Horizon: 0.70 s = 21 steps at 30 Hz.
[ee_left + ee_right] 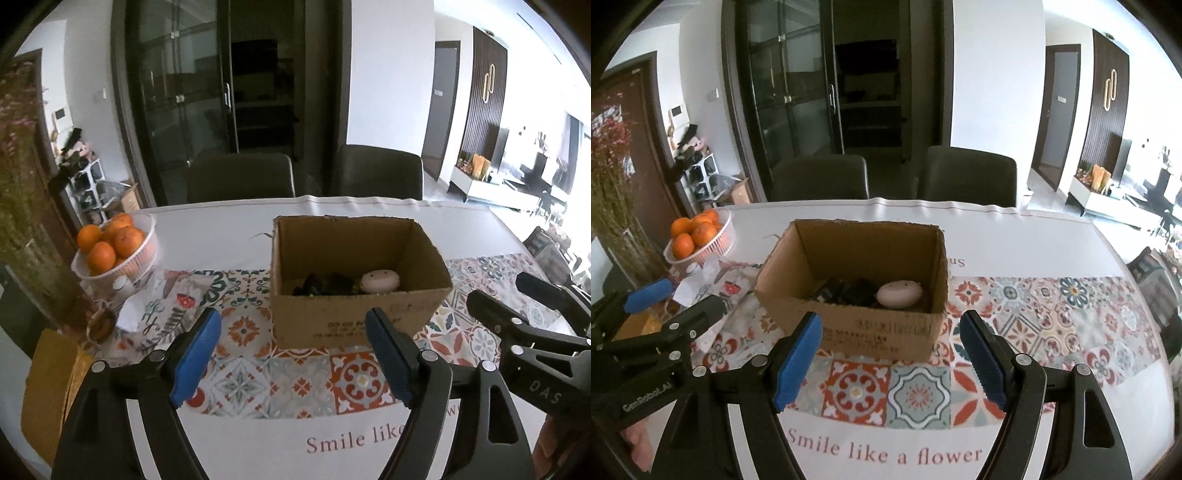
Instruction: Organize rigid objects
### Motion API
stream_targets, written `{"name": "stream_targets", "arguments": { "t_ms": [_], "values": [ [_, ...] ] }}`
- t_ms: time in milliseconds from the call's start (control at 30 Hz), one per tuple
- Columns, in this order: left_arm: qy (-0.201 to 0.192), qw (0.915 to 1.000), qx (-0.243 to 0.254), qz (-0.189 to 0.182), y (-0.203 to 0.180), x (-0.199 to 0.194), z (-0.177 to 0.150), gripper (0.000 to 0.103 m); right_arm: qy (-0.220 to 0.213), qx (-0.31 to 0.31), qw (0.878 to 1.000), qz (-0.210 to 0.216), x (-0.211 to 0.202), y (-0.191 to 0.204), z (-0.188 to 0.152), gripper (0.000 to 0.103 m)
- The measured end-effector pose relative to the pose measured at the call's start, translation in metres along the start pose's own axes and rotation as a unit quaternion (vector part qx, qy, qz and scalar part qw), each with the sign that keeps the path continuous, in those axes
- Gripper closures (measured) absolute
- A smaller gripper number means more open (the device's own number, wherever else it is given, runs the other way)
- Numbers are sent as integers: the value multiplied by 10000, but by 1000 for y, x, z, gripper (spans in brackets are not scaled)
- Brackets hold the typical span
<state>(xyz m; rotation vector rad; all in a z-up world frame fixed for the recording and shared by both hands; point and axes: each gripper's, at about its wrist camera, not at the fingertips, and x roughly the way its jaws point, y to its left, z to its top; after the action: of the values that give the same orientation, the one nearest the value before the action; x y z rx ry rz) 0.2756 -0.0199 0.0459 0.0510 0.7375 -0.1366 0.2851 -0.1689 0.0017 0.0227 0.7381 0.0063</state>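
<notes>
Nearest the lens, the left tool (293,354) is spread wide with nothing between its blue pads (195,363), held above the patterned cloth (295,384) that covers the surface (221,229). The right tool (890,360) is likewise spread wide and holds nothing; its blue pads (798,363) frame the near wall of the cardboard box (886,332). In the left wrist view the right tool appears at the right edge, just beside the left tool. The box stands upright and open-topped on the cloth, ahead of both tools. Inside it, a round pale object (899,295) rests at the right side of the floor, touching a cluster of dark objects (846,291) to its left; the dark objects are too shadowed to identify. To the left of the box, well apart from it, a white basket (144,258) holds oranges (107,240). Crumpled white paper (131,315) lies near the basket. A glass vase of dried flowers (26,184) stands at the far left. Two dark chairs (240,177) stand behind the far edge of the surface. Printed text on the cloth reads "Smile like a flower" (886,454).
</notes>
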Motion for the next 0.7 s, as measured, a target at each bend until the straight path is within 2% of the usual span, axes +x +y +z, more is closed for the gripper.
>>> {"name": "stream_targets", "arguments": {
  "t_ms": [333, 433, 700],
  "values": [
    [-525, 9986, -32, 100, 3, -51, -30, 14, -525, -69, 9985, -122, -56, 12, -27, 24],
    [-677, 9977, -41, 61, 3, -66, -37, 11, -564, 57, 9984, 30, -67, 13, -36, 23],
    [-1142, 9925, 79, 430, -5, -102, -60, 4, -691, 254, 9973, -25, -91, 11, -67, 22]
  ]
}}
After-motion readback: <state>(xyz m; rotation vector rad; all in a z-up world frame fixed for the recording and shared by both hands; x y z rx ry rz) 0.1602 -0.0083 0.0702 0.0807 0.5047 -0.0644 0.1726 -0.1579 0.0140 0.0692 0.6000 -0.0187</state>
